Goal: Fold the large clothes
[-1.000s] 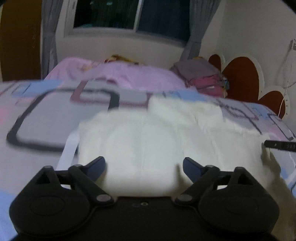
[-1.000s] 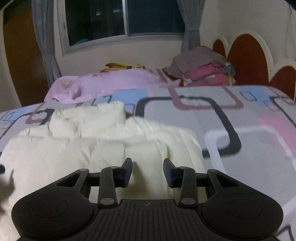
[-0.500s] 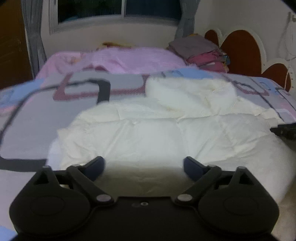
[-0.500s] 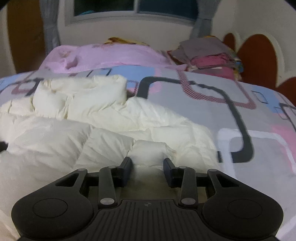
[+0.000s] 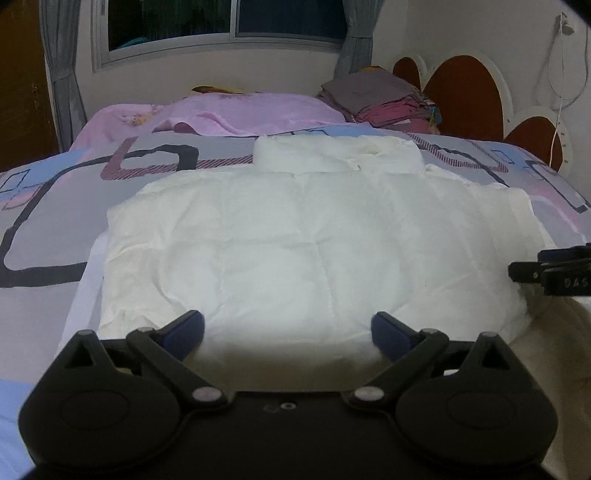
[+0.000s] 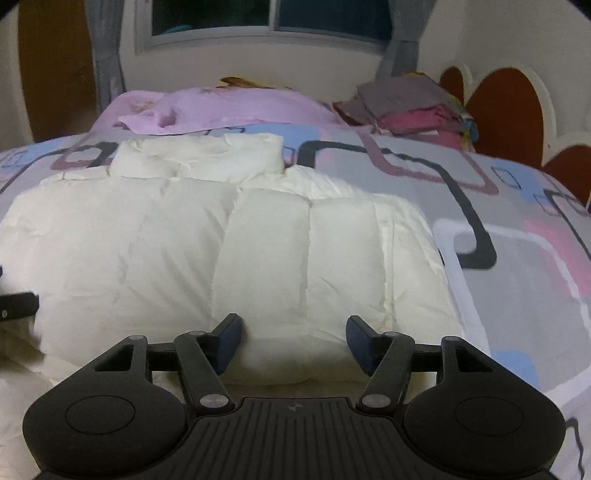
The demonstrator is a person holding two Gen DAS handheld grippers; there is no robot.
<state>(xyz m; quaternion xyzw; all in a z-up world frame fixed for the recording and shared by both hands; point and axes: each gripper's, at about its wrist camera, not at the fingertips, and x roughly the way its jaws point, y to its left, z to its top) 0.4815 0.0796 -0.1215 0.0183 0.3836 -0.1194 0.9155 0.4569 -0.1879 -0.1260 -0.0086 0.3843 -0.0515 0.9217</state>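
Lying flat on bed (image 5: 55, 236) with patterned grey, pink and blue cover: white quilted puffer jacket (image 5: 295, 240), collar (image 5: 338, 157) at far end toward window (image 5: 229, 22), sleeves seemingly tucked in, hem nearest cameras. Left claw (image 5: 288, 328): spread wide, blue-padded fingertips (image 5: 188, 326) hovering over near hem, gripping nothing. Right claw (image 6: 293, 341): likewise spread, somewhat narrower, fingertips (image 6: 229, 339) either side of a padded panel at right near corner of jacket (image 6: 221, 251), nothing clamped; contact with fabric cannot be told. Right claw's black frame also visible at right edge of left view (image 5: 554, 269), just beside jacket. Beyond jacket: pink bedding (image 5: 229, 112) heaped across far side of bed; stack of folded clothes (image 5: 380, 98), grey on top, magenta below, near brown scalloped headboard (image 5: 461, 99). Grey curtains (image 5: 61, 66) flanking window.
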